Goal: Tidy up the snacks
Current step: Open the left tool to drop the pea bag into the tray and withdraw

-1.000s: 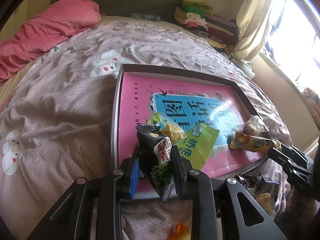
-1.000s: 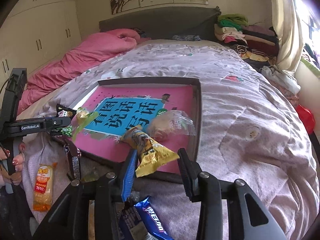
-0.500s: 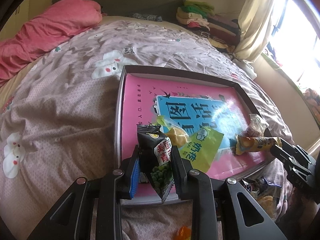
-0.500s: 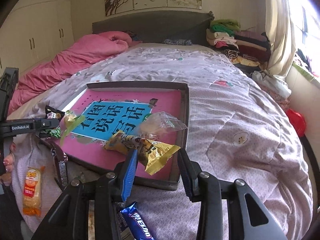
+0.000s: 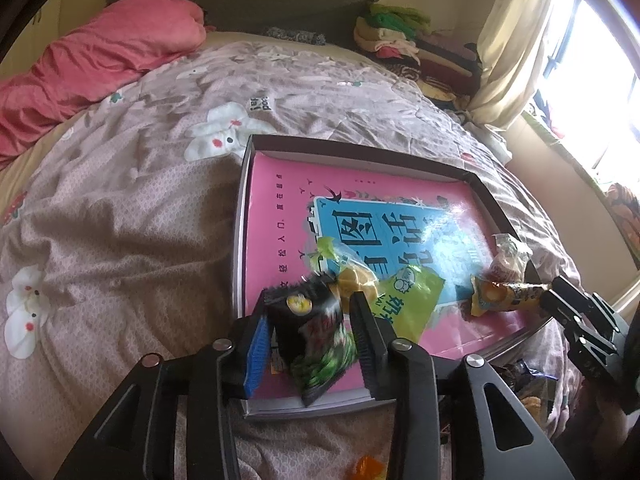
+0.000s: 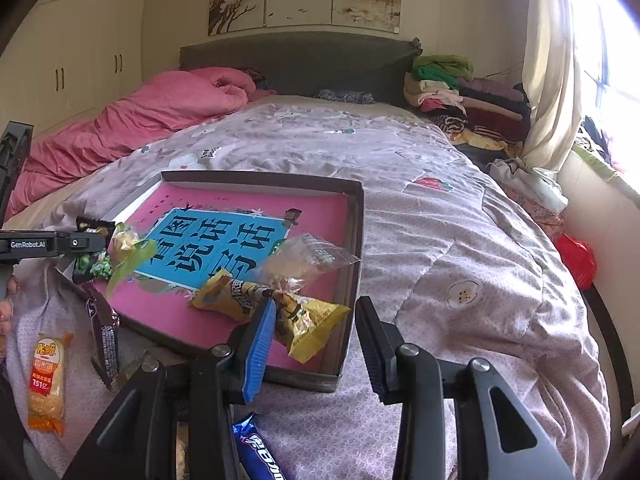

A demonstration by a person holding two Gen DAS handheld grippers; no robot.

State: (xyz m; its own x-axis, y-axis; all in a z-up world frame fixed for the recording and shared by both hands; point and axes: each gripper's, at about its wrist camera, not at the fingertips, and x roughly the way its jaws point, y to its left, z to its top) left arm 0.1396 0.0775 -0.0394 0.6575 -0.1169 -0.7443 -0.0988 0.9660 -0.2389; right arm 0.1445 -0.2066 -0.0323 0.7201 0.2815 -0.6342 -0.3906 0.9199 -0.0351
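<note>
A shallow box tray (image 5: 360,157) with a pink and blue printed base lies on the bed; it also shows in the right wrist view (image 6: 357,220). My left gripper (image 5: 310,328) is open, and a black green-pea packet (image 5: 316,340) sits blurred between its fingers at the tray's near edge. A green packet (image 5: 408,300) lies beside it. My right gripper (image 6: 316,328) is open just behind a yellow packet (image 6: 280,308) that lies in the tray's near right corner. A clear bag (image 6: 308,256) lies behind that packet.
On the quilt in front of the tray lie an orange packet (image 6: 46,384), a dark brown bar (image 6: 102,332) and a blue Oreo pack (image 6: 260,452). A pink duvet (image 6: 140,120) lies at the far left, and folded clothes (image 6: 452,88) are stacked by the headboard.
The left gripper's fingers have spread and the pea packet has loosened and tipped between them. The right gripper has let go of the yellow packet, which now lies in the tray.
</note>
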